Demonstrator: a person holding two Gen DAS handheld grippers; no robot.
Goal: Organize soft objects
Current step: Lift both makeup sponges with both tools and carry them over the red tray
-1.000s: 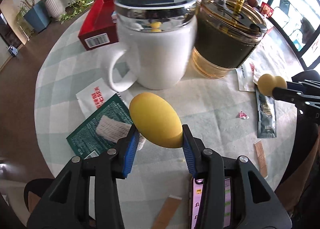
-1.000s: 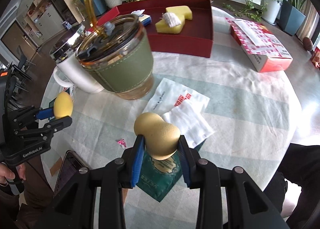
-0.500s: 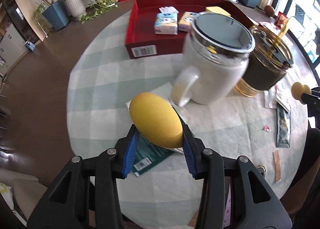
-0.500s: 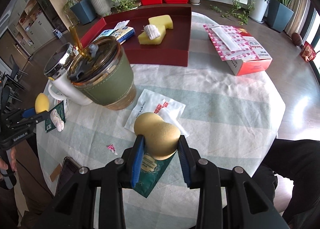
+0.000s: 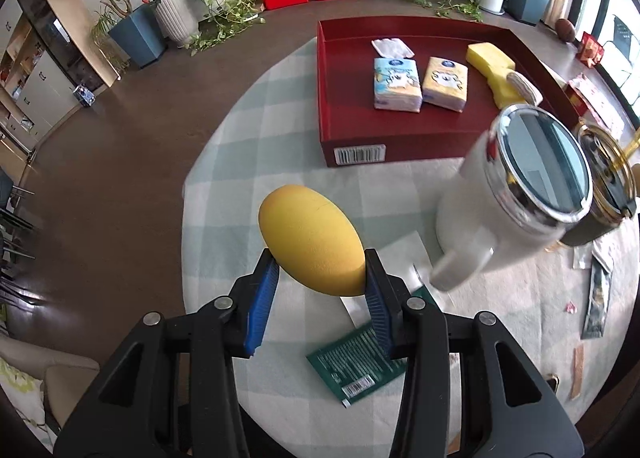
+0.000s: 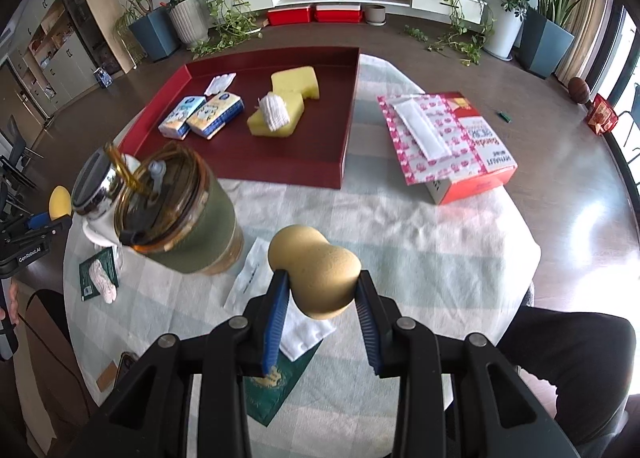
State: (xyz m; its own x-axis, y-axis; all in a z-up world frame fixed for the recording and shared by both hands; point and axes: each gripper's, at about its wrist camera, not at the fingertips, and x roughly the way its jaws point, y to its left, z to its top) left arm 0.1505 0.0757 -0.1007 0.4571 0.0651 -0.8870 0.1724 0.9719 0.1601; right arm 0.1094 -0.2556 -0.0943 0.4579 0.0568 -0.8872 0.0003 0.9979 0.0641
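Where legible, "GenRobot.AI" on the left gripper (image 6: 38, 223).

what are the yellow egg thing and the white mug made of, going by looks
Yellow egg-shaped piece: likely soft foam sponge, matte with a fine pitted surface; it sits clamped between the left gripper's jaws. White mug: probably ceramic or coated steel, smooth body, with a shiny chrome-rimmed lid that seems to reflect the room.
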